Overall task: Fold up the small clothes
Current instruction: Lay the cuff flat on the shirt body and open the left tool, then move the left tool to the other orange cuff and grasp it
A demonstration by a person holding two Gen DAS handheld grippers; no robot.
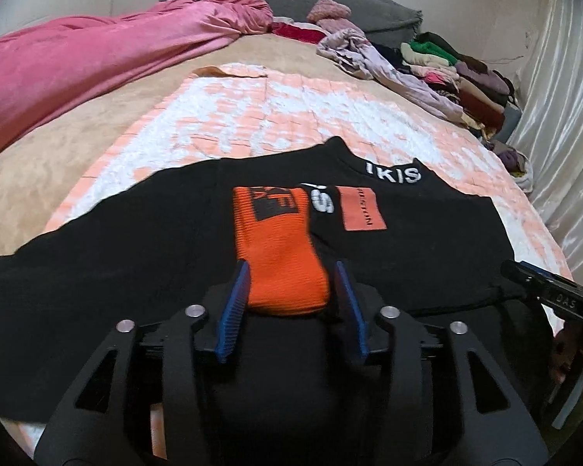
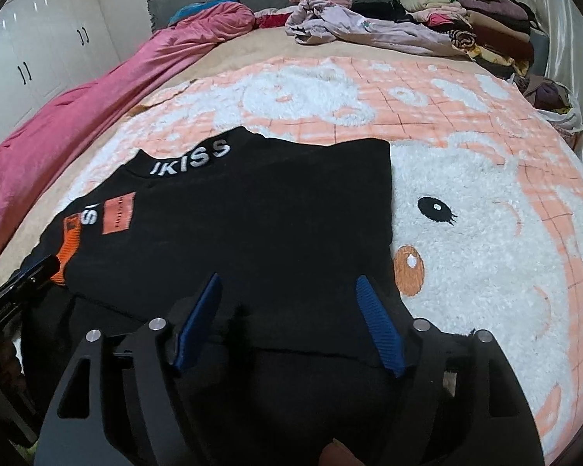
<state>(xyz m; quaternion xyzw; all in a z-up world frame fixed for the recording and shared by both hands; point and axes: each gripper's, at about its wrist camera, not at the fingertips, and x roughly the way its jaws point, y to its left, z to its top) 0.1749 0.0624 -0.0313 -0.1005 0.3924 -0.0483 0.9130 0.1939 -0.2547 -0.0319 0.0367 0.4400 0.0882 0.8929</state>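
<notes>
Black knit sweater lies flat on the plush peach-and-white blanket covering the bed. Left claw: fingers apart, straddling the ribbed orange cuff folded onto the chest. Right claw: fingers apart over the hem. Risk: closing on one layer only would drag the soft knit and undo the sleeve fold.

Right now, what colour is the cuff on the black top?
Bright orange with a black square print; the cuff shows best in the left wrist view.
</notes>
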